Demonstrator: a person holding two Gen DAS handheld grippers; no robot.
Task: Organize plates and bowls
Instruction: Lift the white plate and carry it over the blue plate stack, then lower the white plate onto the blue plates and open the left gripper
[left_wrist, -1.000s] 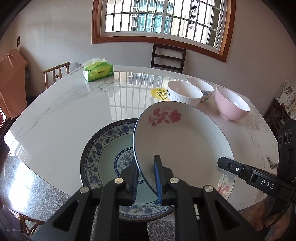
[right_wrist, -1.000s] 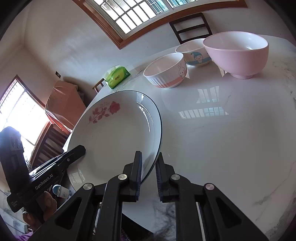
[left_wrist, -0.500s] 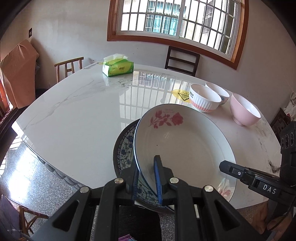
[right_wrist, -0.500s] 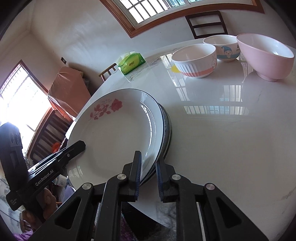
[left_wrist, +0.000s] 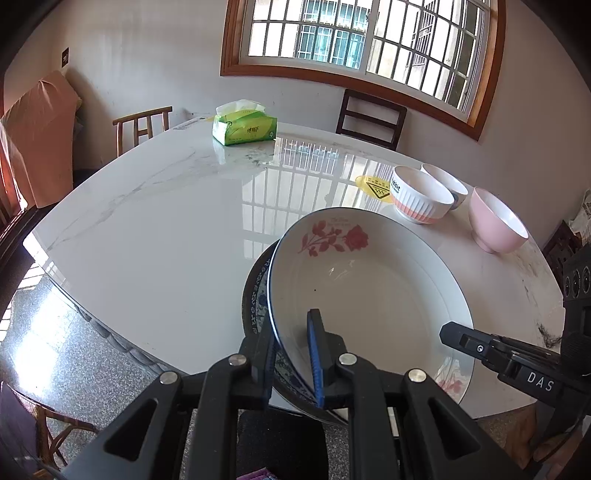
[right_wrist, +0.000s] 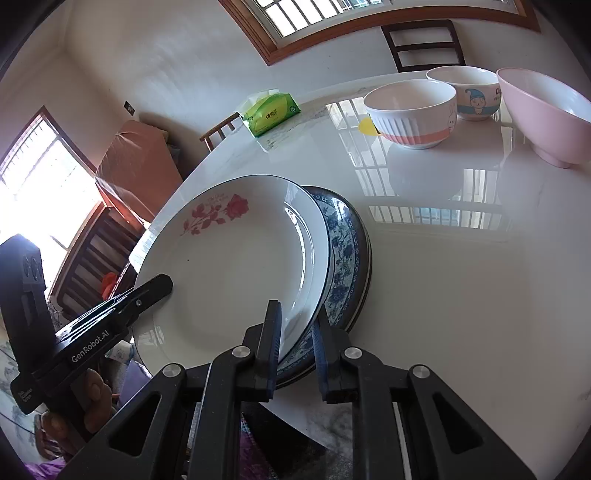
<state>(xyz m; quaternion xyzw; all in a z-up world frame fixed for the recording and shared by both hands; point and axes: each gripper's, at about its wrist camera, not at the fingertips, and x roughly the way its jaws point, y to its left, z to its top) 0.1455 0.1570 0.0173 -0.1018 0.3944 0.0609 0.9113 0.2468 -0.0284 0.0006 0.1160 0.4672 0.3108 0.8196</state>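
both hand-held grippers angled down (jaws clamped), rose plate rim

the white rose plate is covering most of the blue patterned plate, leaving only a crescent showing. the pink bowl is running off the right edge. the sticker's print is reading too small.

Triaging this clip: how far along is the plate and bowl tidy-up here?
Early. Done: nothing is fully stacked. In hand: both the left gripper and the right gripper are shut on the rose plate, holding it over the blue-patterned plate, not released. Left: the striped bowl, cartoon bowl and pink bowl sit apart on the table, unstacked.
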